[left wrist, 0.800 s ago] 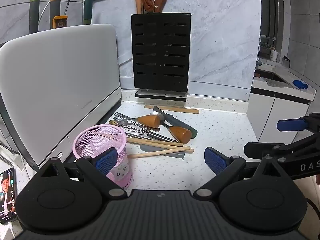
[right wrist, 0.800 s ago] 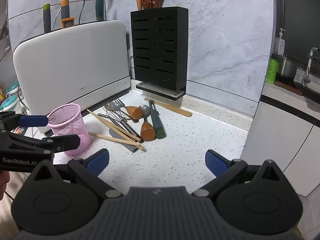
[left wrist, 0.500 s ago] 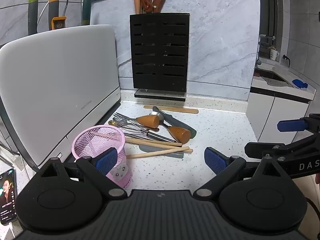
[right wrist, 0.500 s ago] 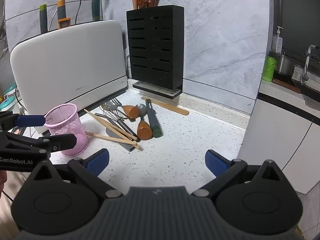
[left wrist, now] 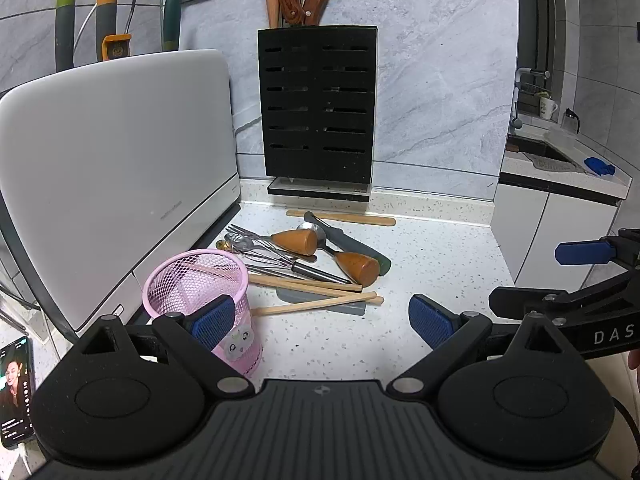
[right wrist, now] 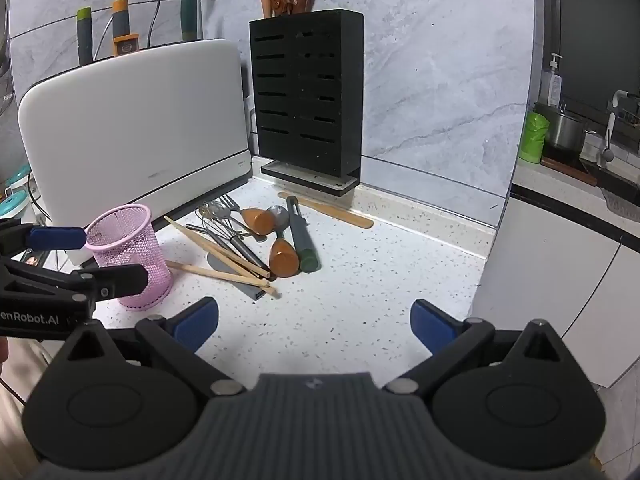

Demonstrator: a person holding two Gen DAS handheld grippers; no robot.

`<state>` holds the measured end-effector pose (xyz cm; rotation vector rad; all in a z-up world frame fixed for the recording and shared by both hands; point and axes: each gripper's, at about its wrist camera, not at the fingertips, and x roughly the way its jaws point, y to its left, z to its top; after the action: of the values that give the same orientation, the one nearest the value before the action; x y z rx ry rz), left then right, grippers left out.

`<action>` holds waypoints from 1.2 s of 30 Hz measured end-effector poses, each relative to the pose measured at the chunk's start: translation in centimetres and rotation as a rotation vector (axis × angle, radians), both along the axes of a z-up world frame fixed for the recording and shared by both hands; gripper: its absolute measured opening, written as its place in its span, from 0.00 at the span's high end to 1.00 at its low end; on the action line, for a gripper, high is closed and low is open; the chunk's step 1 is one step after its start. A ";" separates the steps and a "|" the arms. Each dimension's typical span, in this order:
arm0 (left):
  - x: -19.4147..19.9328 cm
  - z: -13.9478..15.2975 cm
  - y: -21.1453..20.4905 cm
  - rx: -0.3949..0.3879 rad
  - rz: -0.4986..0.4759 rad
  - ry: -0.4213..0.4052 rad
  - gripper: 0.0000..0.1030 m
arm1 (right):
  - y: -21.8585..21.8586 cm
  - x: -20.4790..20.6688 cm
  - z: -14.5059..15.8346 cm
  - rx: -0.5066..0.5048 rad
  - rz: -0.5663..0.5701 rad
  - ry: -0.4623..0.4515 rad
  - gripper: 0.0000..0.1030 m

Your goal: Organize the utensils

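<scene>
Both hand-held grippers, left (left wrist: 322, 318) and right (right wrist: 314, 322), hang wide and empty over the speckled surface (right wrist: 360, 280). Just beyond stands the pink cup (left wrist: 196, 284), empty as far as I can tell, with the utensils (left wrist: 312, 264) heaped beside it. Best to begin with the top chopstick (left wrist: 316, 304): pinch one end, lift clear of the heap, then drop it upright into the cup.

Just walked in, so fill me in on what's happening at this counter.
A person holds a left gripper and a right gripper, both open and empty, above the counter. A pile of utensils lies loose beside an empty pink mesh cup. Nothing has been picked up yet.
</scene>
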<state>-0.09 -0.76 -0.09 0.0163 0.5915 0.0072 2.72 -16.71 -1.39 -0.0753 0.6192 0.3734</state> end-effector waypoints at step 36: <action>-0.2 -0.1 0.2 -0.004 0.000 0.007 0.00 | 0.2 -0.4 0.1 -0.017 -0.010 -0.010 0.03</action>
<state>-0.28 -0.61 -0.14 0.0127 0.5990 0.0060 2.34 -16.52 -1.27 -0.0901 0.6123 0.3578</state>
